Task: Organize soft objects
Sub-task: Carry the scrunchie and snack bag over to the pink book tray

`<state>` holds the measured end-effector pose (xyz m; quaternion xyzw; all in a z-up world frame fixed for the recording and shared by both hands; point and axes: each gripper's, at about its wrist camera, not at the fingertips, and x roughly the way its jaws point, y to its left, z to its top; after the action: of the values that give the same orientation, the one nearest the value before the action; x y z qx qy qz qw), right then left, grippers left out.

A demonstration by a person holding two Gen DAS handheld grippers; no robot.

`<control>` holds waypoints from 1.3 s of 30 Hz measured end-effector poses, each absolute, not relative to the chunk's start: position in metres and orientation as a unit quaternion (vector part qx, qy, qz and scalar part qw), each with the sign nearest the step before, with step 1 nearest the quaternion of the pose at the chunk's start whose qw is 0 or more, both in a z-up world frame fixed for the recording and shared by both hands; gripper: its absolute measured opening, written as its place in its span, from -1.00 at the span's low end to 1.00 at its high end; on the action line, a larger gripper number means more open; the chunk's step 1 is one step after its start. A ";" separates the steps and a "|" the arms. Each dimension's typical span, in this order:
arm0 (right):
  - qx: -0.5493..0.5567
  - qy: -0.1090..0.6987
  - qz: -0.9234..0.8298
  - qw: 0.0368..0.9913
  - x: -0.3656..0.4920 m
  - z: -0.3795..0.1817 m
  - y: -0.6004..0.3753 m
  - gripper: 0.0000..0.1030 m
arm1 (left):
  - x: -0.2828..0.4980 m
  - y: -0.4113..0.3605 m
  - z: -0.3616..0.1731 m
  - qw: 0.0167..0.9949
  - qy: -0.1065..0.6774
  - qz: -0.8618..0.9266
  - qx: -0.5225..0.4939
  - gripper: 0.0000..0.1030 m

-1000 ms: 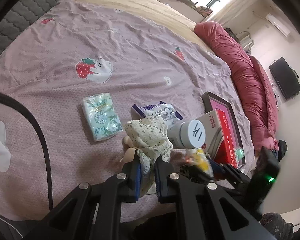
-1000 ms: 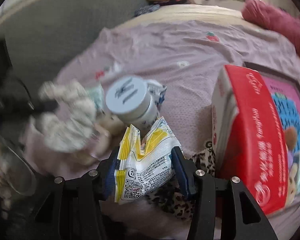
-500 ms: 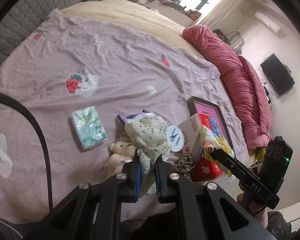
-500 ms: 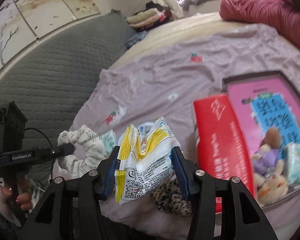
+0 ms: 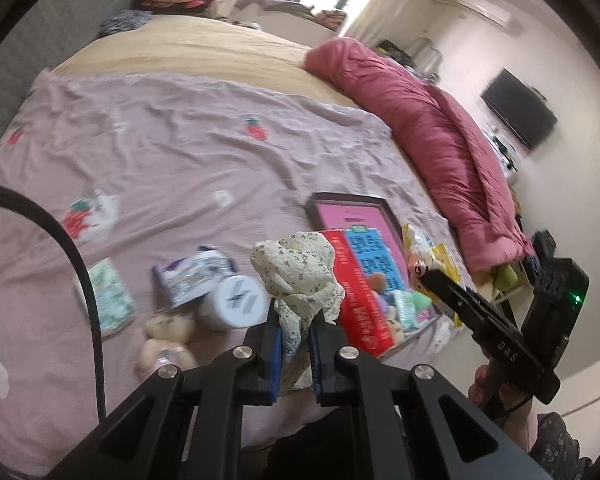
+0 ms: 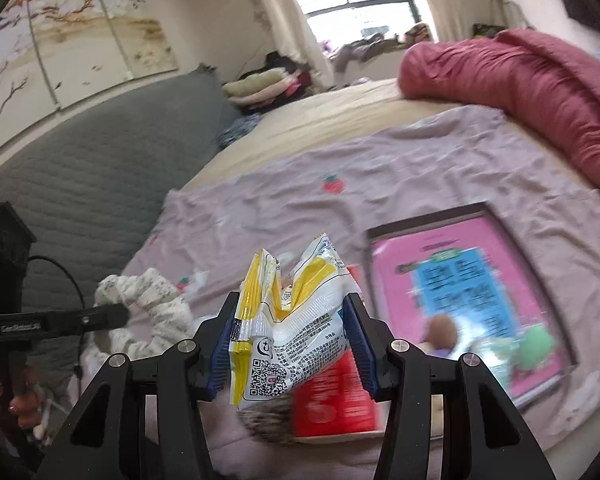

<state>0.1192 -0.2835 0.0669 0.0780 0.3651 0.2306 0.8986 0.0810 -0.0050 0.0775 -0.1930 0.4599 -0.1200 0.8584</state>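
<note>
Low in the centre of the left wrist view, the left gripper is pressed together on a cream floral scrunchie, pinching its lower folds so the ruffled body stands above the pads, off the pink bedsheet. It looks light, limp and compressible, so a pinch on a bunched fold should hold it, though the fabric will sag wherever it is unsupported. Below and left of it lie a white-lidded jar, a purple packet, a green tissue pack and a small plush bear; to the right stand a red box and a dark-framed pink tray holding small toys. At the right edge the other handle carries the letters "DAS". Turning to the right wrist view, the right gripper, in the lower centre, pinches a yellow-and-white snack bag across its width, jaws partly spread around it and pads pressing its sides. The bag seems crinkly, slick and puffed with air, so a squeeze at mid-body may slip or crush what is inside; a sealed edge would be safer. A QR code and small printed text show on its front, too fine to read. The scrunchie appears at lower left, the pink tray at right, blurred.
</note>
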 end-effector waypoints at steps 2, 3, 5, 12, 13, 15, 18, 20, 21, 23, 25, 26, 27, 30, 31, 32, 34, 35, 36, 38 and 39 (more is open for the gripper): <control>0.078 0.356 0.211 0.907 0.120 0.072 -0.302 0.01 | 0.086 -0.022 0.082 0.859 0.460 -0.131 -0.180 -0.77; 0.081 0.351 0.202 0.911 0.120 0.075 -0.312 0.01 | 0.089 -0.031 0.083 0.859 0.462 -0.135 -0.175 -0.77; 0.081 0.343 0.185 0.917 0.120 0.080 -0.329 0.01 | 0.093 -0.045 0.085 0.857 0.465 -0.145 -0.167 -0.77; 0.085 0.321 0.141 0.933 0.116 0.090 -0.378 0.01 | 0.108 -0.111 0.094 0.853 0.472 -0.186 -0.127 -0.77; 0.085 0.318 0.136 0.934 0.115 0.090 -0.384 0.01 | 0.110 -0.118 0.095 0.852 0.472 -0.191 -0.123 -0.77; 0.086 0.315 0.128 0.937 0.113 0.091 -0.394 0.01 | 0.113 -0.138 0.098 0.851 0.472 -0.203 -0.111 -0.77; 0.091 0.310 0.117 0.939 0.110 0.090 -0.407 0.01 | 0.118 -0.164 0.101 0.849 0.473 -0.217 -0.092 -0.77; 0.091 0.308 0.108 0.941 0.110 0.089 -0.414 0.01 | 0.120 -0.180 0.103 0.848 0.473 -0.226 -0.082 -0.77; 0.090 0.307 0.105 0.942 0.110 0.088 -0.416 0.01 | 0.122 -0.186 0.103 0.847 0.473 -0.230 -0.078 -0.77; 0.089 0.305 0.096 0.943 0.107 0.086 -0.423 0.01 | 0.125 -0.200 0.103 0.847 0.473 -0.235 -0.067 -0.77; 0.093 0.303 0.091 0.944 0.106 0.084 -0.429 0.01 | 0.129 -0.213 0.101 0.845 0.475 -0.239 -0.060 -0.77; 0.095 0.303 0.088 0.944 0.106 0.084 -0.433 0.01 | 0.132 -0.220 0.099 0.843 0.477 -0.241 -0.056 -0.77; 0.096 0.303 0.085 0.944 0.106 0.083 -0.436 0.01 | 0.134 -0.223 0.098 0.842 0.480 -0.241 -0.052 -0.77; 0.102 0.302 0.078 0.945 0.106 0.082 -0.444 0.01 | 0.141 -0.236 0.092 0.839 0.483 -0.244 -0.046 -0.77; 0.103 0.303 0.075 0.945 0.106 0.081 -0.447 0.01 | 0.144 -0.239 0.090 0.838 0.486 -0.243 -0.044 -0.77; 0.104 0.303 0.073 0.944 0.106 0.080 -0.450 0.01 | 0.147 -0.242 0.086 0.835 0.490 -0.245 -0.047 -0.77; 0.106 0.304 0.071 0.944 0.106 0.079 -0.453 0.01 | 0.153 -0.248 0.079 0.832 0.495 -0.247 -0.047 -0.77; 0.107 0.305 0.070 0.944 0.106 0.078 -0.454 0.01 | 0.154 -0.248 0.076 0.831 0.496 -0.248 -0.048 -0.77; 0.107 0.306 0.069 0.943 0.106 0.077 -0.455 0.01 | 0.157 -0.251 0.073 0.828 0.498 -0.253 -0.052 -0.77; 0.106 0.308 0.067 0.943 0.106 0.076 -0.456 0.01 | 0.161 -0.255 0.067 0.824 0.502 -0.257 -0.053 -0.77; 0.106 0.310 0.066 0.942 0.106 0.075 -0.456 0.01 | 0.163 -0.258 0.063 0.823 0.505 -0.256 -0.052 -0.77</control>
<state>0.1060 -0.4563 0.0749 0.1062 0.3102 0.0664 0.9424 0.1629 -0.2576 0.0627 -0.0523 0.5046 -0.2561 0.8228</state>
